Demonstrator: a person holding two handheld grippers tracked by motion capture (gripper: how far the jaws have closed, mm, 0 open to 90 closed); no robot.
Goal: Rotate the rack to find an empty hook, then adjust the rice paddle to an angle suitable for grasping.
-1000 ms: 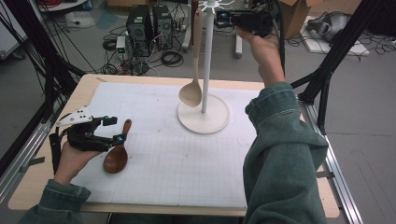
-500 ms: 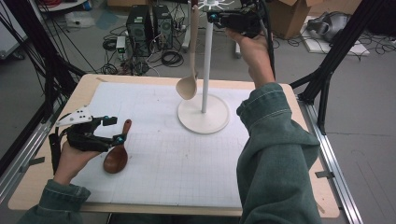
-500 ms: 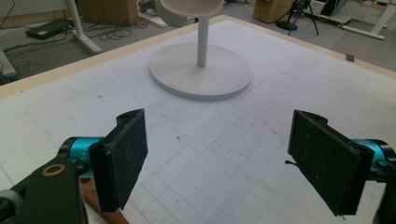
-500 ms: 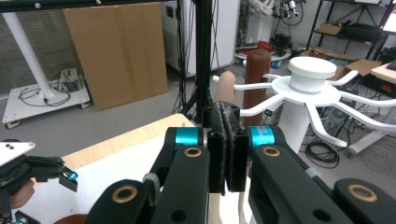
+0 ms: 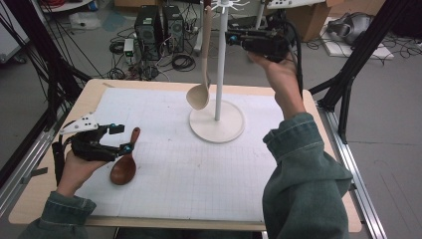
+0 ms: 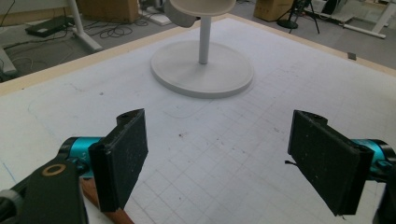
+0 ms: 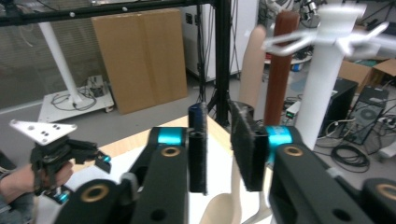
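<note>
While our left gripper [image 5: 117, 138] sits with jaws spread beside the dark spoon [image 5: 124, 167] on the mat [image 5: 199, 169], we judge that spoon is next to pick up. Farther off, the pale spoon [image 5: 201, 92] hangs on the stand [image 5: 217, 64]; our right gripper [image 5: 234, 37] has just parted its jaws, nothing between them. Stand base [image 5: 217, 122] sits mid-mat, off our path.

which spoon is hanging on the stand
The pale beige spoon, hanging bowl-down from the white stand. The dark brown spoon lies flat on the mat beside the left gripper.
</note>
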